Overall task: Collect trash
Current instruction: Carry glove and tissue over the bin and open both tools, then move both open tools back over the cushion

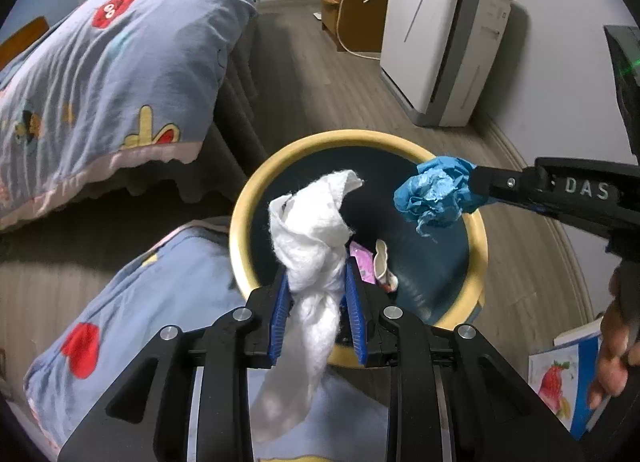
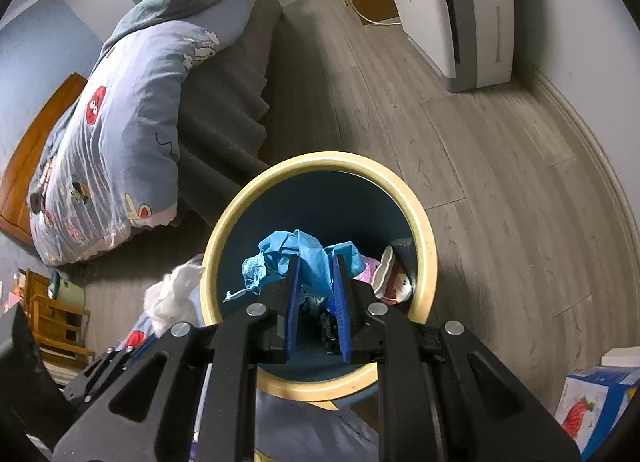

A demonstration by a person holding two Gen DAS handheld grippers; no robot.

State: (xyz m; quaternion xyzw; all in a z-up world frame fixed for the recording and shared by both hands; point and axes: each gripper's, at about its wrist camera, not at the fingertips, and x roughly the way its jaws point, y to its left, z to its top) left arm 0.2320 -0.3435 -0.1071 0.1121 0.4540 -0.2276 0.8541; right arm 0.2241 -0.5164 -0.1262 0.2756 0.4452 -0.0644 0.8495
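Note:
A round bin with a yellow rim (image 1: pixel 256 190) and dark inside stands on the floor, seen from above in both views (image 2: pixel 424 222). My left gripper (image 1: pixel 316 282) is shut on a crumpled white tissue (image 1: pixel 312 230), held over the bin's near rim. My right gripper (image 2: pixel 316 262) is shut on a crumpled blue paper wad (image 2: pixel 296 250) above the bin's opening; from the left wrist view that wad (image 1: pixel 436 190) hangs over the bin's right side. Pink and white wrappers (image 1: pixel 372 262) lie inside the bin. In the right wrist view the white tissue (image 2: pixel 172 294) shows beside the bin's left rim.
A bed with a blue patterned quilt (image 1: pixel 100 82) fills the left side, and more quilt (image 1: pixel 132 302) lies just below the bin. A white appliance (image 1: pixel 440 42) stands against the wall. A box with a strawberry picture (image 2: pixel 592 410) sits at the lower right. A hand (image 1: pixel 616 350) holds the right gripper.

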